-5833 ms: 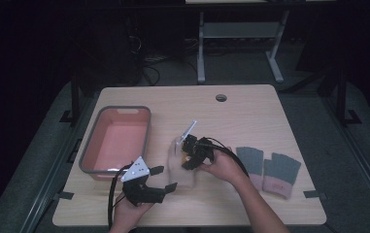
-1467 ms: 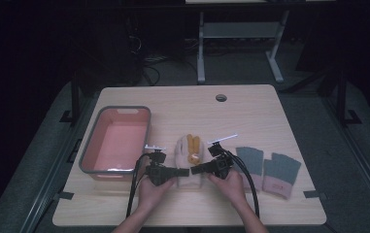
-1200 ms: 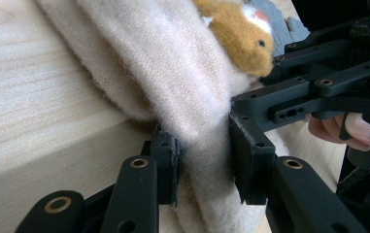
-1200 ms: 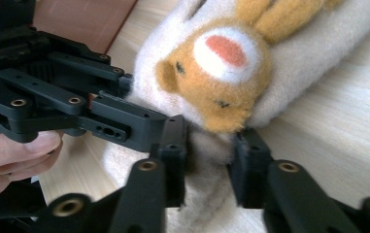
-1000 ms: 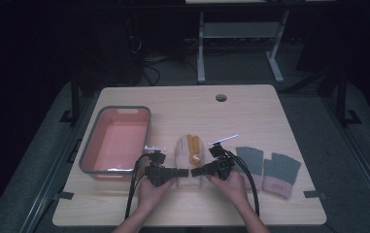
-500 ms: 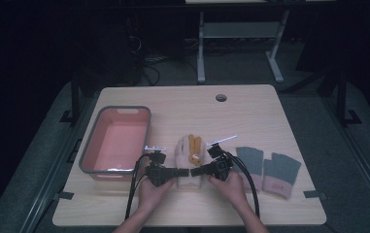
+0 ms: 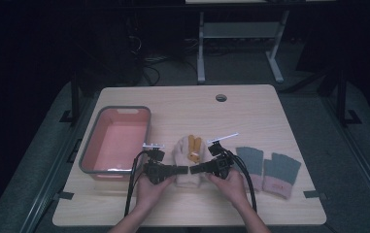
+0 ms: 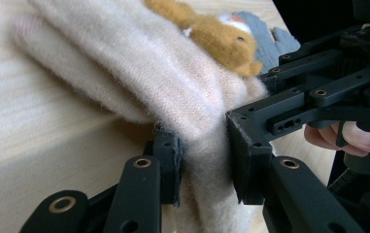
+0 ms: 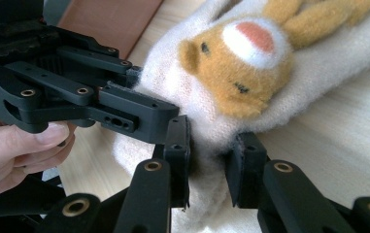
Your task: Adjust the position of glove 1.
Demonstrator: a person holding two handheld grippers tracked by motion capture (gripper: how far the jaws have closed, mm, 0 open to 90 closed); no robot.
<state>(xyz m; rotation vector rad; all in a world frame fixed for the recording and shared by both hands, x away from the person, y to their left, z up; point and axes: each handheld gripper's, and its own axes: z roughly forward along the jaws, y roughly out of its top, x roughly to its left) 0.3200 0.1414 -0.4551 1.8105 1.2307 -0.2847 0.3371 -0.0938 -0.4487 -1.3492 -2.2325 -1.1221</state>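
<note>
A cream knitted glove with an orange plush animal on it lies flat at mid-table. My left gripper and right gripper meet tip to tip at its near end. In the left gripper view my left gripper is shut on a fold of the cream glove, with the right gripper just beyond. In the right gripper view my right gripper pinches the glove below the orange animal, with the left gripper close beside it.
A pink bin with a grey rim stands left of the glove. Two grey gloves lie flat to the right. A cable hole sits near the table's far edge.
Earlier the right gripper held the glove raised, with the left gripper apart at the lower left. Now the glove lies flat and both grippers pinch its near end. Over the last second, almost nothing moved.
</note>
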